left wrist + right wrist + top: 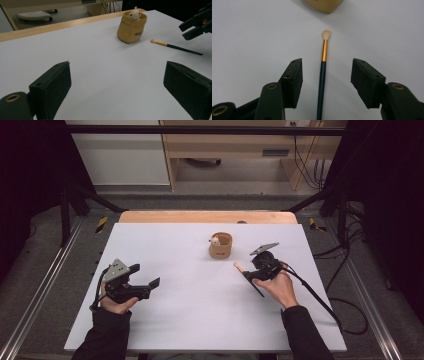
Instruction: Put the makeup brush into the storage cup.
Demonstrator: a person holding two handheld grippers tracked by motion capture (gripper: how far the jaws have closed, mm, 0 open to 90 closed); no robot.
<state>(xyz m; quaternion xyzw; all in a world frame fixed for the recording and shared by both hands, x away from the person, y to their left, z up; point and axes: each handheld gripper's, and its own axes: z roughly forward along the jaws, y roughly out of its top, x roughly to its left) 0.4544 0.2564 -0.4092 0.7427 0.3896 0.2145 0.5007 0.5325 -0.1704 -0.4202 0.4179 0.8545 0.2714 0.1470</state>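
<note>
Pot (323, 5) cut by top edge; brush (322, 75) end cut off.

Camera arrangement: one overhead, two gripper-mounted.
High view looks forward and down on the tan pot (220, 245); left gripper view faces it from afar; right gripper view sits close, beside the brush (323, 67) below it.

Claws: two. The left claw (152, 283) is at lower left of the high view, the right claw (248, 276) at lower right.
Hands: two, a left hand (116, 304) and a right hand (278, 286), one on each claw.
Brushes: one brush (323, 71), lying at mid-frame in the right gripper view.
Pots: one tan pot (220, 245), just above centre in the high view.
Figures: one small white figure (135, 13), at the pot's rim.
Tables: one table (165, 250).
</note>
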